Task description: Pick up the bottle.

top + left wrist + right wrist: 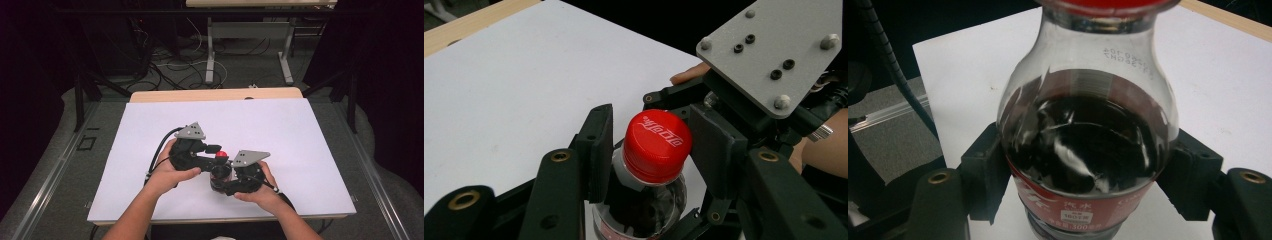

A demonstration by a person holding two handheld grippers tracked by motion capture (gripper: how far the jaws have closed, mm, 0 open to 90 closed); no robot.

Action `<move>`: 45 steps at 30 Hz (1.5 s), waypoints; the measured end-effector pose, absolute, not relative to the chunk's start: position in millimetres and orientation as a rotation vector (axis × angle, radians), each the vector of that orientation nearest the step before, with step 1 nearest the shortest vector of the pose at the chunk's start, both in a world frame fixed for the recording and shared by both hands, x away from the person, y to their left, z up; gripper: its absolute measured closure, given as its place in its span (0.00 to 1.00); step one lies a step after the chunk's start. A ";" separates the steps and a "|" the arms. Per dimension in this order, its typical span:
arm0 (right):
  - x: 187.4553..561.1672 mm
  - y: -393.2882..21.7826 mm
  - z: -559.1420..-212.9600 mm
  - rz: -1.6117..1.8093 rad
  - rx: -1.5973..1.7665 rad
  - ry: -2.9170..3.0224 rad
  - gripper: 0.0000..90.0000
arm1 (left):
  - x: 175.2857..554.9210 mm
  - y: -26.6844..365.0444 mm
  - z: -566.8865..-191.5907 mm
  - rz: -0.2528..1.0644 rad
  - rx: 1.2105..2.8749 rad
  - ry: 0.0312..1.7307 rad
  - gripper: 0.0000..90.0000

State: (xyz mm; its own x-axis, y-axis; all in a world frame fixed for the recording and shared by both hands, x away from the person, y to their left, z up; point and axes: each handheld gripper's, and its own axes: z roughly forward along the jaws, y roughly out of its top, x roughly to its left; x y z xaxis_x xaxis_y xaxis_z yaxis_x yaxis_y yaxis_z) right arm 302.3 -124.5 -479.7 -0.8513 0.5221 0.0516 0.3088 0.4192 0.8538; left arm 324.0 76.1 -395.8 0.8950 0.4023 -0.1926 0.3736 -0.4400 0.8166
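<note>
The bottle (1088, 145) stands near the front of the white surface (300, 130), its base cut off in the right gripper view. The right claw (1088, 175) clamps its body (dark liquid inside); the left claw (651, 150) pinches the red cap (657, 145).

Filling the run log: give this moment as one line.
left gripper: jaws around red cap | right gripper: shut on bottle | bottle: upright, cap on | table: white
</note>
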 end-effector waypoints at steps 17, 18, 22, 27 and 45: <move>303.1 -124.3 -481.7 1.394 0.744 2.459 0.33 | 328.1 74.6 -402.6 0.029 2.054 0.531 0.68; 303.3 -124.4 -481.1 1.376 0.755 2.465 0.33 | 326.7 73.4 -401.6 0.043 2.061 0.566 0.68; 302.9 -122.0 -482.5 1.335 0.821 2.406 0.33 | 316.1 61.3 -401.3 0.173 2.041 0.695 0.68; 303.2 -121.5 -482.4 1.314 0.840 2.362 0.33 | 306.0 51.8 -400.1 0.266 2.005 0.814 0.68; 302.2 -124.0 -480.5 1.383 0.774 2.430 0.33 | 320.8 76.2 -391.8 0.067 2.022 0.615 0.51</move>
